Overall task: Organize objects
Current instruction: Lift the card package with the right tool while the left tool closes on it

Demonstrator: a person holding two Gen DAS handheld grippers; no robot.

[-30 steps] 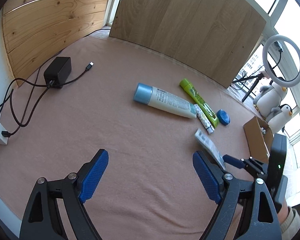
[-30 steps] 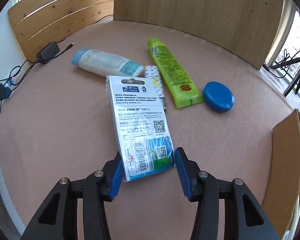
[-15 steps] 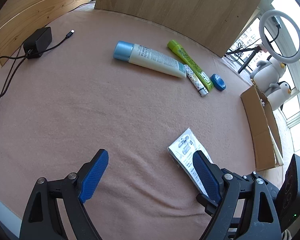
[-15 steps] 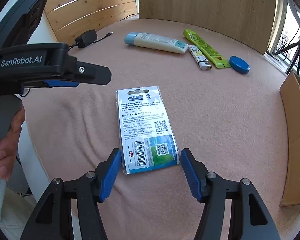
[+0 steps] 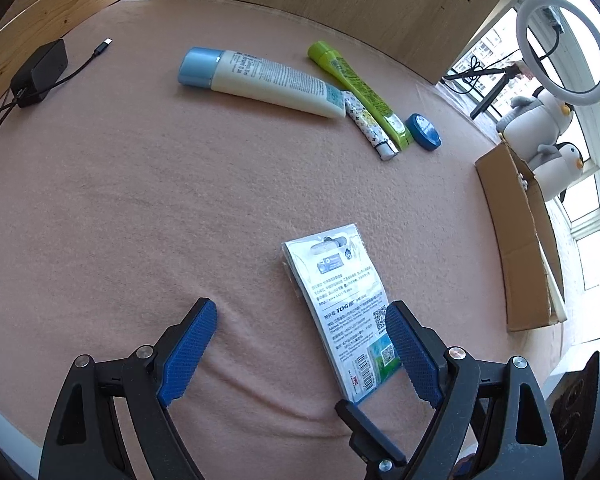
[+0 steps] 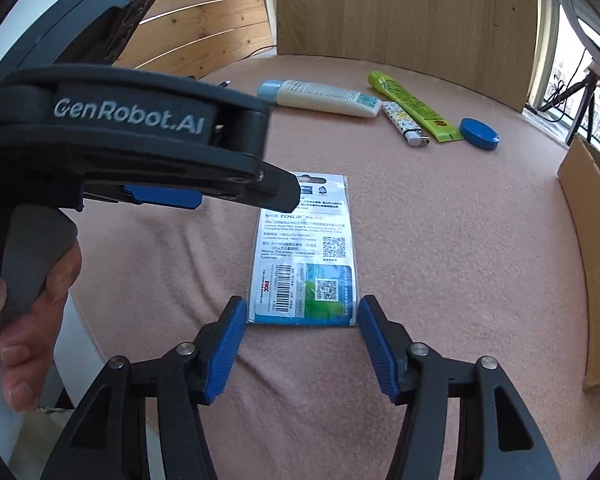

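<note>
- Packet [image 6: 304,256] now lies flat near the surface's [image 5: 100,208] front edge, released since a second ago; right gripper [image 6: 300,344] fingers spread, straddling its near end.
- Left gripper [image 5: 296,356] fingers apart, empty, right finger overlapping the packet's edge.
- Risk: grippers crowd together, either could nudge the packet off the front edge.
- Far side: white tube [image 5: 260,78], green tube [image 5: 360,84], lighter [image 5: 370,128], blue tin [image 5: 423,131] in a row.

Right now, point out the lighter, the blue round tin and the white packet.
lighter [image 6: 405,124], right wrist view, on the patterned body.
blue round tin [image 6: 478,133], right wrist view, on the centre of the lid.
white packet [image 6: 305,252], right wrist view, on the printed text panel, flat on the cloth.
</note>
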